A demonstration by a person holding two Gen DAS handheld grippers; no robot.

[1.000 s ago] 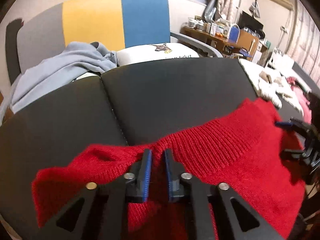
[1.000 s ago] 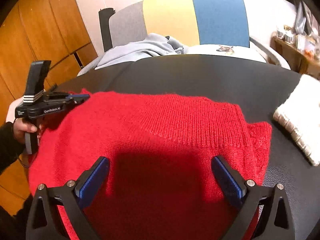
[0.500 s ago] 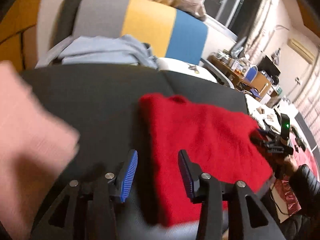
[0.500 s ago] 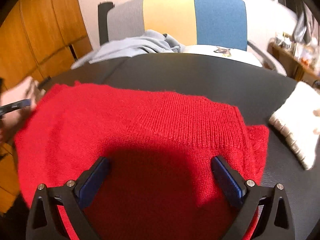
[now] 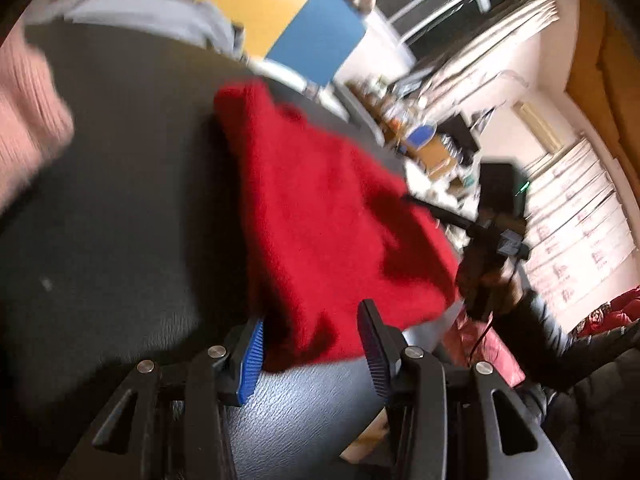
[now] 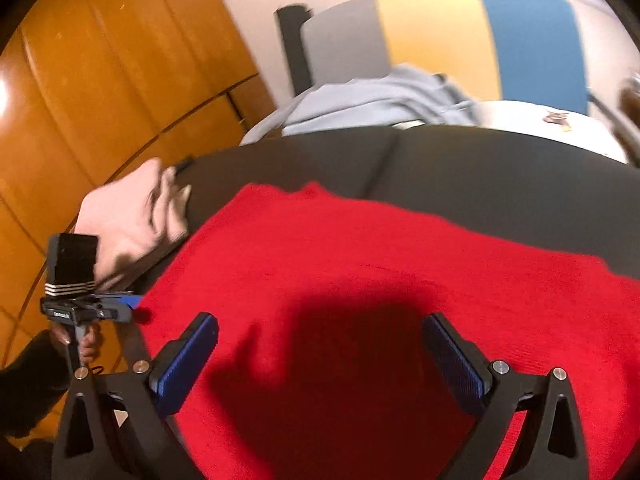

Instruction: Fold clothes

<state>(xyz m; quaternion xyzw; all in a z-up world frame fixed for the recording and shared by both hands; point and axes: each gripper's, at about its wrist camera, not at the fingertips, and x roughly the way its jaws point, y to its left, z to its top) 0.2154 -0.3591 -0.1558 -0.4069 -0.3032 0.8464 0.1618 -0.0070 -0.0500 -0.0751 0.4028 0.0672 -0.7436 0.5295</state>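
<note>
Sweater (image 6: 400, 280), red knit, lay flat on the dark cushion (image 5: 120, 200), spread between and ahead of the right gripper's (image 6: 320, 360) jaws; its near corner sat between the left gripper's (image 5: 312, 344) jaws. One second earlier the left jaws were nearly together over the sweater's edge; half a second earlier they had parted, and now they stood wider apart, holding nothing, with the camera swung round to the sweater's side edge. Left view was blurred, so the tool was moving fast. Right jaws were wide apart in all three moments, hovering over the knit with their shadow on it, not clamped. Sweater outline changed too: one second back a narrow strip stuck out to the left of the left jaws; now the edge by the left jaws ran straight. Judgement: left tool let go after laying a fold and was shifting round for another hold; the sweater read as a partly folded block, though layers couldn't be counted. A pinkish knit (image 6: 132, 216) sat beyond the left gripper's jaws, just beside the sweater; a grey garment (image 6: 372, 100) lay far ahead of both jaw pairs by the striped chair back (image 6: 460, 32)
</note>
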